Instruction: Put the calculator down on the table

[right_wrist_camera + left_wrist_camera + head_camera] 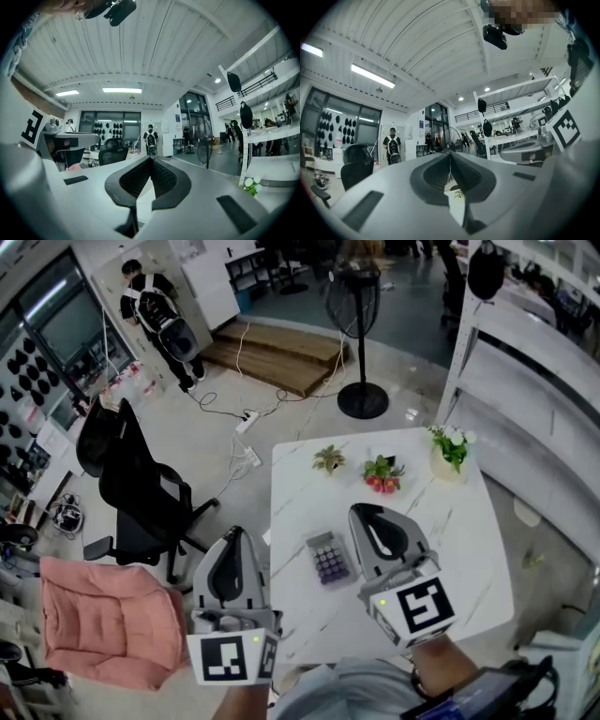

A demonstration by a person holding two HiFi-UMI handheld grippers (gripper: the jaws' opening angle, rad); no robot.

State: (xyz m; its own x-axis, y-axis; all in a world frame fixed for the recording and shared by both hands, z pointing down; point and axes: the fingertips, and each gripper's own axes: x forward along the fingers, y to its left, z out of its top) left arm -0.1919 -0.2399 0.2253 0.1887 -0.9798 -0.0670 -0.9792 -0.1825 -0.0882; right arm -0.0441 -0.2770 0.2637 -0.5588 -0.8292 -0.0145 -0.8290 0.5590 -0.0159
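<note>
A grey calculator (pixel 328 557) with purple keys lies flat on the white marble table (pixel 450 531), in the near left part of it. My right gripper (pixel 366 509) hovers just to its right, jaws shut and empty, pointing level toward the room. Out past the table's left edge, my left gripper (pixel 236 532) is also shut with nothing in it. The left gripper view shows the left gripper (pixel 450 153) with its tips together, and the right gripper view shows the right gripper (pixel 150 159) the same way. Neither gripper touches the calculator.
Three small potted plants (pixel 329 459) (pixel 383 472) (pixel 450 448) stand along the table's far side. A black office chair (pixel 141 493) and a pink cushion (pixel 108 615) are on the left. A floor fan (pixel 354 306) stands beyond, white shelving (pixel 525 381) is on the right, and a person (pixel 155 310) stands far off.
</note>
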